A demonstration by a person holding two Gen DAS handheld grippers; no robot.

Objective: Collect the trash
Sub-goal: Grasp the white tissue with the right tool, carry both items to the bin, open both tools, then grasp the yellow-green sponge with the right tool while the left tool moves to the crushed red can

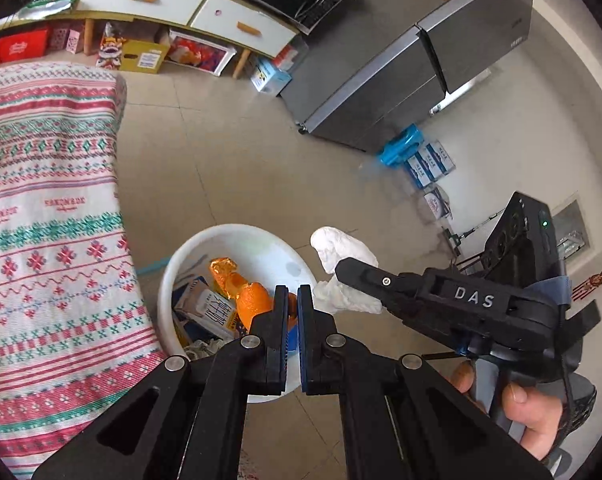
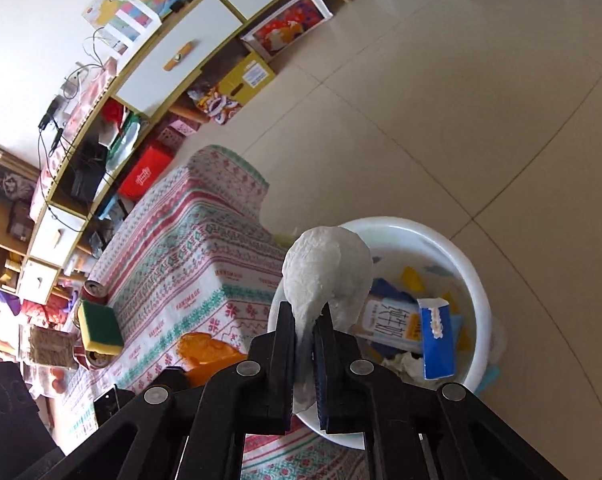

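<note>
Right tool (image 2: 304, 334) pinching my crumpled white tissue (image 2: 327, 268) over the white bin (image 2: 475, 280) | left tool (image 1: 292, 300) pressed together, looks empty | bin beside counter (image 2: 189, 240) edge

Beige tile floor (image 1: 229, 168), glossy, daylight glare. Long white-drawer cabinet (image 2: 181, 60) with wood trim along white wall (image 2: 29, 20); boxes and red bag stuffed under it. Grey steel fridge (image 1: 401, 80) beside cabinet end. Table under red-green patterned cloth (image 2: 189, 248) in foreground. Blue tissue packs (image 1: 425, 164) on floor near fridge.
</note>
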